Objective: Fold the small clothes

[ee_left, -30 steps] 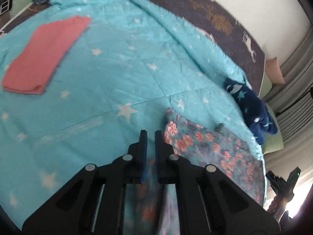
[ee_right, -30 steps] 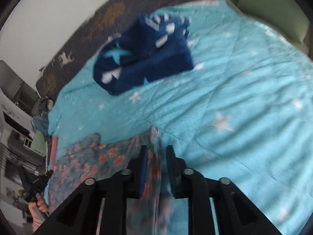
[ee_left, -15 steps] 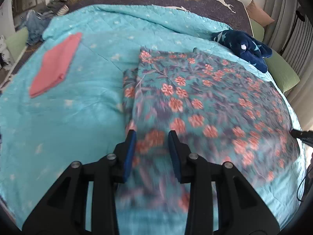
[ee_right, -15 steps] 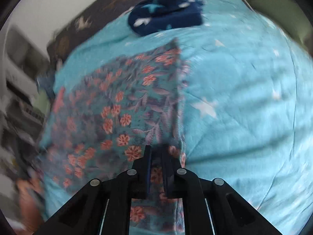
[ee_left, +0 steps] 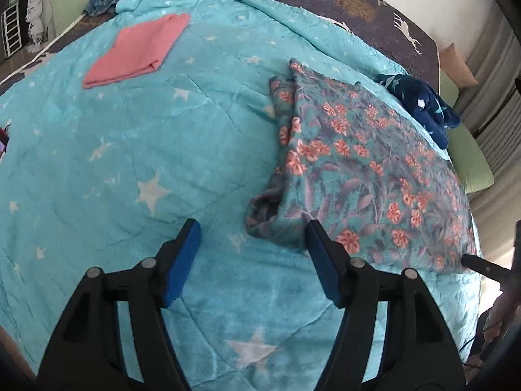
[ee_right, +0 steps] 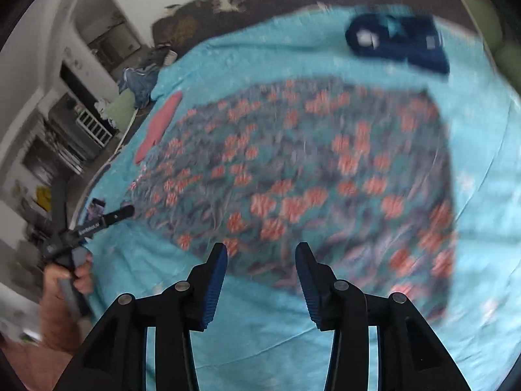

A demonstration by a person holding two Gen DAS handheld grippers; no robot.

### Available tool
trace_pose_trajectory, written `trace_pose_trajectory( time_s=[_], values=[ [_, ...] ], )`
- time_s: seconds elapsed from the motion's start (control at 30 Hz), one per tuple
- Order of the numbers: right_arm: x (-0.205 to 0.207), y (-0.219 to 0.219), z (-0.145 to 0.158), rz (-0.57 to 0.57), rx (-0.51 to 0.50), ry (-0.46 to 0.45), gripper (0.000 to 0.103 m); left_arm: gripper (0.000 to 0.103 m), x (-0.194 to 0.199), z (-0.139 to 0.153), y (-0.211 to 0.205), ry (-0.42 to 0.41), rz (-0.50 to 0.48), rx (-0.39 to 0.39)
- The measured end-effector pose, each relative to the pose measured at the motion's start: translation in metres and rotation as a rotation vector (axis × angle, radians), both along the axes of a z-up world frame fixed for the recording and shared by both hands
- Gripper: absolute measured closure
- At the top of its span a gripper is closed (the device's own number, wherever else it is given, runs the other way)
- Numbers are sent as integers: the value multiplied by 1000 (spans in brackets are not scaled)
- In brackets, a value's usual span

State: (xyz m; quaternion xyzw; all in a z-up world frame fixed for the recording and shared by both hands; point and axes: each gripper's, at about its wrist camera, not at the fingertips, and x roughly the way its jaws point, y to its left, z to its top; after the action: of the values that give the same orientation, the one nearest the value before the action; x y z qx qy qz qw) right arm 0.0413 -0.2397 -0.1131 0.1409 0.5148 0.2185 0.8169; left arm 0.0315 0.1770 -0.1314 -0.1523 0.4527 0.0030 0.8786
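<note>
bed: turquoise star quilt [ee_left: 130, 150] | dark deer-print sheet [ee_left: 374, 9] | wall: white [ee_right: 39, 16]

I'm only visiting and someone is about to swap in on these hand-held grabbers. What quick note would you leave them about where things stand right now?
Left gripper: jaws opening, nothing between them; it sits just off the near left corner of the floral cloth.
Right gripper: jaws opening too, empty, at the cloth's near edge.
Floral cloth: lying spread on the blue star blanket, its left side doubled over and rumpled.
Pink cloth: folded, lying to the far left.
Dark blue garment: bunched up at the far right, not folded.
Done: pink cloth; floral cloth laid out.
Left: finish folding the floral cloth, then the dark blue garment.
</note>
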Motion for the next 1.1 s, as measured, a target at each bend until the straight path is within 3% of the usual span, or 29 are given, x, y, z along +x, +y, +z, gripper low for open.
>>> trace_pose_trajectory(
  time_s=[0.07,0.1,0.17,0.3,0.5,0.6,0.67,0.8,0.83,0.97,1.03,1.1],
  values=[
    [6,-14,-21,-74,15,94,64,38,0,1,-3,1,0,20],
    [6,-23,-25,-106,65,115,71,39,1,1,-5,3,0,27],
    [3,-27,-17,-118,73,120,71,41,-1,4,-5,-2,-3,13],
    [0,-5,13,-60,-8,-10,66,43,-2,9,-1,-14,-25,-98],
    [38,41,32,16,51,-101,65,43,-3,8,-5,-17,-21,-96],
    [69,59,8,17,99,-2,65,43,-3,6,-3,-14,-13,-115],
    [77,62,-28,-3,31,117,67,43,-2,6,-1,-14,-11,-128],
    [61,67,-11,23,-31,34,66,44,1,5,0,-21,-31,-143],
    [56,69,-7,27,-50,24,66,56,3,4,0,-24,-34,-147],
    [34,92,12,141,-30,-38,62,88,9,2,5,-18,-40,-220],
    [22,116,21,228,-55,-92,56,91,9,6,7,-24,-41,-271],
    [13,144,21,312,-101,-133,51,91,7,18,6,-63,-55,-260]
  ],
)
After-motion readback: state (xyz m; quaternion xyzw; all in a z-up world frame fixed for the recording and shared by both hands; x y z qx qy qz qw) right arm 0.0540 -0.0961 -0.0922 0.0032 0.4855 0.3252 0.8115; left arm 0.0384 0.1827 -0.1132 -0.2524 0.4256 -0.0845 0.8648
